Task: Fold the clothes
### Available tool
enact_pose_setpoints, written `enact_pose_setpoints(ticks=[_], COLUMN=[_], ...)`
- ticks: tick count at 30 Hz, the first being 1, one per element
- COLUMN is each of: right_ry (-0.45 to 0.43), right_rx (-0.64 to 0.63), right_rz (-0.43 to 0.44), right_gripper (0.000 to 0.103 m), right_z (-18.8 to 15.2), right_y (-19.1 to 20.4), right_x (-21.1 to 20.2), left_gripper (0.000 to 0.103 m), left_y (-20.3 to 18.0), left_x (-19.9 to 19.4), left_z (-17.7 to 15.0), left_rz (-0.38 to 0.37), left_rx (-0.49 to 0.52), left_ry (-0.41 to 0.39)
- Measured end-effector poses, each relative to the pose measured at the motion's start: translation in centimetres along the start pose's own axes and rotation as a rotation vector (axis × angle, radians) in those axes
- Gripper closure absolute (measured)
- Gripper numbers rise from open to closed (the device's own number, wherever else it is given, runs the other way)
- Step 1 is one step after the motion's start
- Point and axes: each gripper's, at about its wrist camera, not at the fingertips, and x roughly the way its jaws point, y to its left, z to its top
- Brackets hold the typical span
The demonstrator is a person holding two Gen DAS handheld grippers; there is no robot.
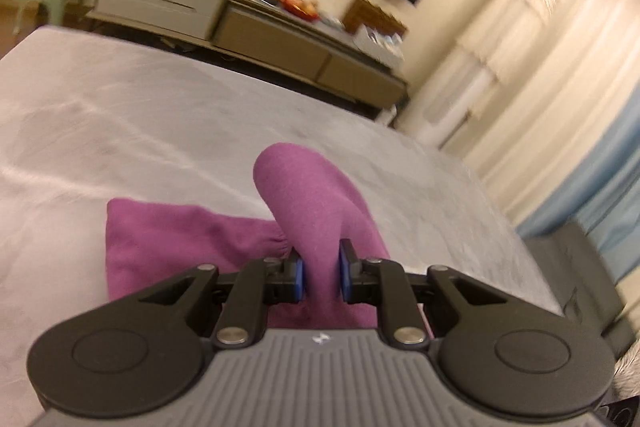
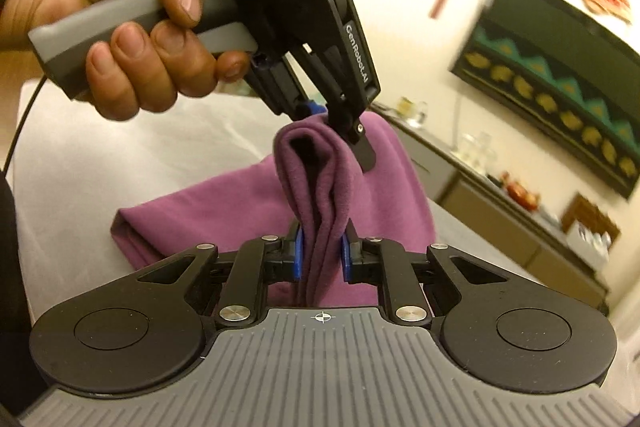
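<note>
Bed open w/ only purple garment on it.

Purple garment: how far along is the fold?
Done: part of the purple garment lies doubled flat on the grey bed. In hand: left gripper and right gripper both pinch a raised edge. Left: lay that edge over and release.

Both wrist views look closely along their fingers, sharing the purple garment.
</note>
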Motion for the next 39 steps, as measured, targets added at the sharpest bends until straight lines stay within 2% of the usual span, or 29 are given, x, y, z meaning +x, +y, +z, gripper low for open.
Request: enact_pose_setpoints(ticks=[3,7,12,15,18,20,23,26,28,30,31,33,35,37,38,39], right_ry=[0.017,0.065,0.061,0.062,0.121,0.157,0.204,0.254,0.251,0.208,0.171,0.103,0.089,0.132,0.164,0.188], right_rx=[-0.091,-0.215,-0.346,-0.445,-0.501,-0.553,-0.612,-0.560,-0.435,-0.307,-0.285,-0.310,-0.385,-0.449,-0.477,-0.487], right_rz=[0.019,0.043,0.058,0.023,-0.038,-0.080,-0.114,-0.139,-0.151,-0.134,-0.106,-0.046,0.002,0.031,0.032,0.019], right_gripper=[0.086,0.086,0.086,0.086,0.085,0.085,0.082,0.072,0.069,0.064,0.059,0.041,0.036,0.040,0.049,0.057], right_z=[1.0,0.4,-1.1,-2.3,-4.5,-6.3,-8.4,-8.2,-7.0,-5.5,-4.7,-3.4,-3.2,-3.8,-4.3,-4.5], right_y=[2.5,5.1,6.4,5.1,2.1,0.0,-2.9,-5.5,-6.9,-7.2,-6.5,-4.0,-0.8,1.5,2.2,2.3], right_x=[2.0,3.9,5.0,5.5,6.8,7.6,7.9,5.8,3.1,0.9,0.3,0.1,2.0,4.7,6.1,7.1], left_gripper=[0.086,0.085,0.080,0.079,0.077,0.077,0.077,0.077,0.077,0.077,0.077,0.077,0.079,0.082,0.084,0.095], left_y=[3.6,7.7,9.6,7.8,3.6,1.5,-0.5,-0.7,0.1,1.2,1.9,3.2,4.6,5.8,6.1,6.4], left_x=[-0.3,0.1,1.7,2.0,2.9,3.6,3.6,0.8,-1.7,-2.5,-2.6,-1.9,-0.9,-0.3,0.0,0.4], left_z=[-1.3,-3.1,-3.8,-3.8,-5.3,-6.9,-8.3,-9.8,-10.6,-11.3,-11.8,-12.4,-12.8,-13.0,-13.1,-13.2], left_rz=[-0.031,-0.048,-0.036,0.041,0.155,0.151,0.106,0.079,0.044,0.033,0.024,-0.010,-0.024,-0.017,-0.014,-0.006], left_rx=[-0.061,-0.138,-0.261,-0.302,-0.328,-0.378,-0.344,-0.316,-0.331,-0.373,-0.421,-0.520,-0.596,-0.629,-0.630,-0.634], left_ry=[-0.020,-0.022,0.006,-0.001,-0.031,-0.035,-0.084,-0.182,-0.245,-0.253,-0.258,-0.237,-0.203,-0.175,-0.158,-0.139])
